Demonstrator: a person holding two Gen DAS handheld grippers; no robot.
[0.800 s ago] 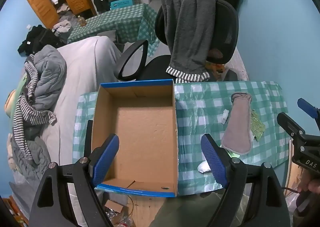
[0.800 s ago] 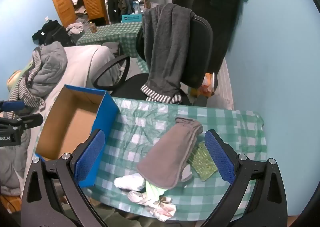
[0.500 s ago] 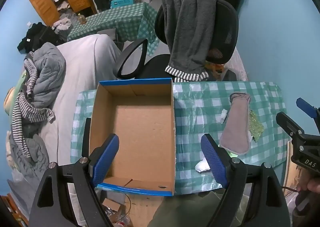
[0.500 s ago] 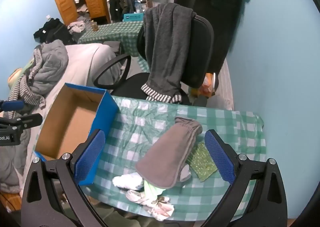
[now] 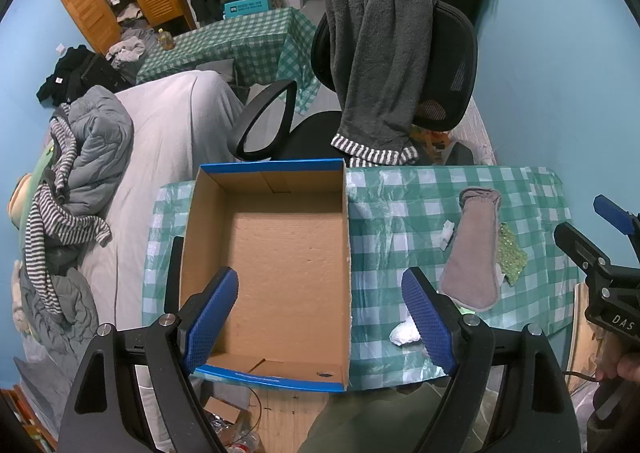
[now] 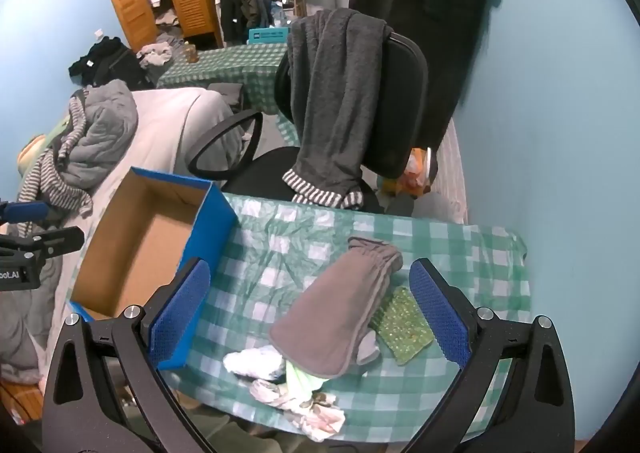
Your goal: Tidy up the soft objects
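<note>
Because it lies limp and flat on the checked cloth, the grey pouch [image 6: 340, 313] looks light and floppy, likely to sag and fold as soon as one end is lifted. It sits directly ahead of the right gripper [image 6: 310, 315], between the lines of its two blue pads, with its gathered end pointing away from the tool and its rounded end nearest. That near end overlaps a small heap: a pale green scrap [image 6: 299, 381] peeks from under it, and crumpled white cloths [image 6: 256, 363] lie just beside it on the tool's left and closer to the table edge. A green sparkly square [image 6: 402, 327] touches the pouch on the tool's right side.

A pinch across the middle of the pouch, where the fabric is doubled, would probably lift it most evenly; taken by the rounded end, it may drag the scraps beneath along. None of it seems fragile or slippery.

Both tools stand wide and hold nothing. The left gripper [image 5: 320, 319] hangs over the open cardboard box [image 5: 266, 253], which has nothing in it and sits to the left of the pile on the table [image 6: 480, 253]. Beyond the table stands an office chair [image 6: 400, 93] with a dark towel [image 6: 332, 93] draped over it.
</note>
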